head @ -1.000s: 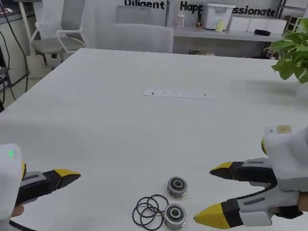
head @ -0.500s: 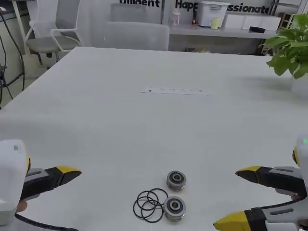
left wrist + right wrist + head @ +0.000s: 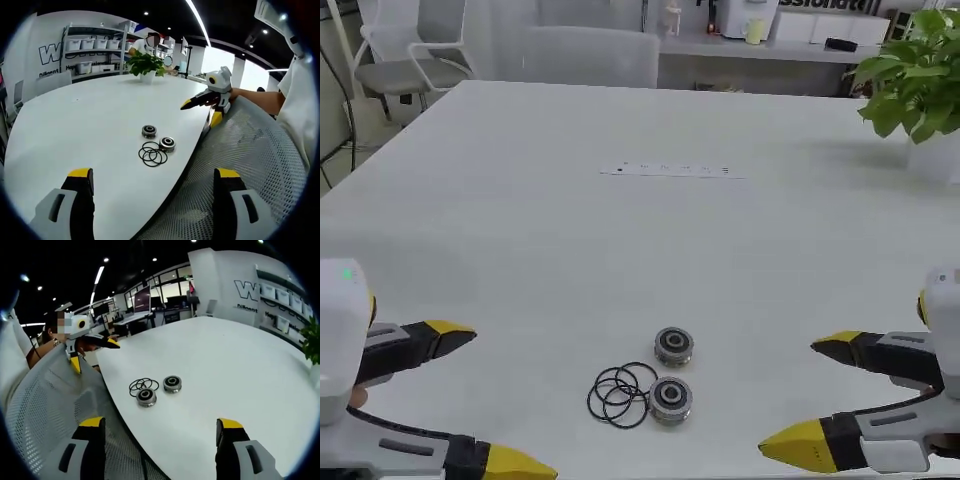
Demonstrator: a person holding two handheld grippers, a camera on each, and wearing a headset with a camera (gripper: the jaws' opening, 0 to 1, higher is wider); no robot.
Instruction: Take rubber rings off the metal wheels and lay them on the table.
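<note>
Two metal wheels lie on the white table near its front edge: one (image 3: 673, 345) farther back, one (image 3: 670, 396) nearer me. Against the nearer wheel lies a small pile of several black rubber rings (image 3: 617, 392). The same wheels (image 3: 148, 131) (image 3: 167, 144) and rings (image 3: 152, 153) appear in the left gripper view, and the wheels (image 3: 172, 383) (image 3: 146, 396) and rings (image 3: 142, 385) in the right gripper view. My left gripper (image 3: 485, 398) is open at the left of them, holding nothing. My right gripper (image 3: 813, 397) is open at the right, also holding nothing.
A flush power strip (image 3: 665, 169) is set in the table's middle. A potted plant (image 3: 910, 80) stands at the back right. Chairs (image 3: 395, 55) and a shelf counter line the far side. A mesh chair back (image 3: 240, 160) sits at the table's near edge.
The right gripper has drawn back to the right, away from the wheels. The head view has tilted down, bringing the left gripper's lower jaw into view.
</note>
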